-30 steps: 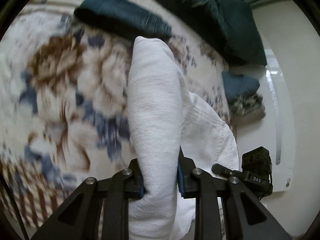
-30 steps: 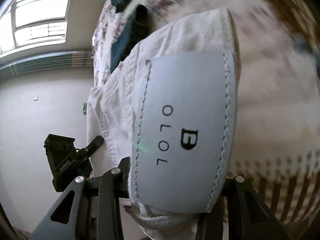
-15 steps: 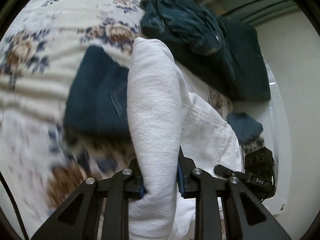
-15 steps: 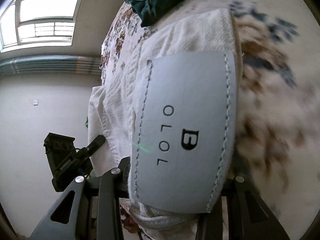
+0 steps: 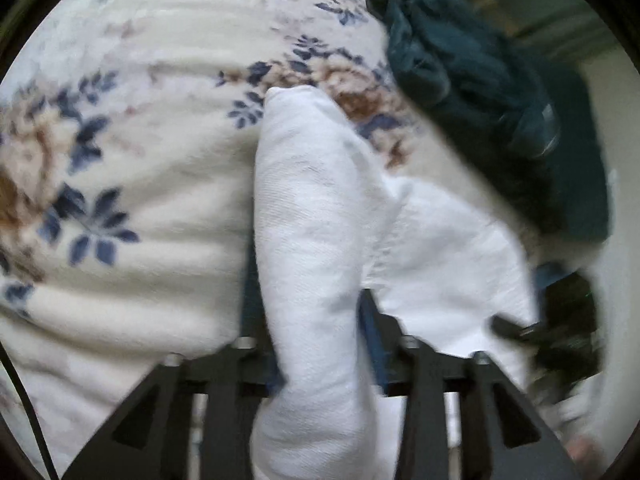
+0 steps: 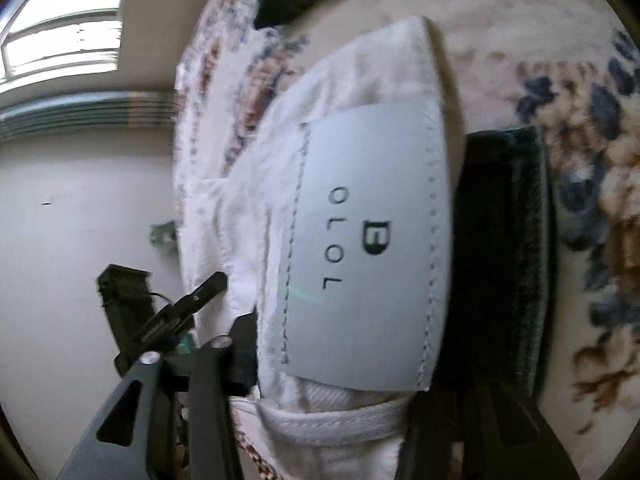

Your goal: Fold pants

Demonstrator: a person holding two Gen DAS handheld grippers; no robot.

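The white pants are folded into a thick bundle and held up over the floral bed cover. My left gripper is shut on one end of the bundle, the cloth filling the gap between its fingers. My right gripper is shut on the waistband end of the white pants, where a grey brand patch reads "B OLOL". Each gripper shows in the other's view: the right one at the bundle's right edge, the left one at its left edge.
A pile of dark teal clothes lies at the back right of the bed. A folded dark garment lies on the bed cover just behind the white bundle in the right wrist view. A pale wall and a window are at left.
Both grippers have carried the white bundle across the bed. The folded dark garment has left the left wrist view and now shows behind the bundle in the right wrist view.
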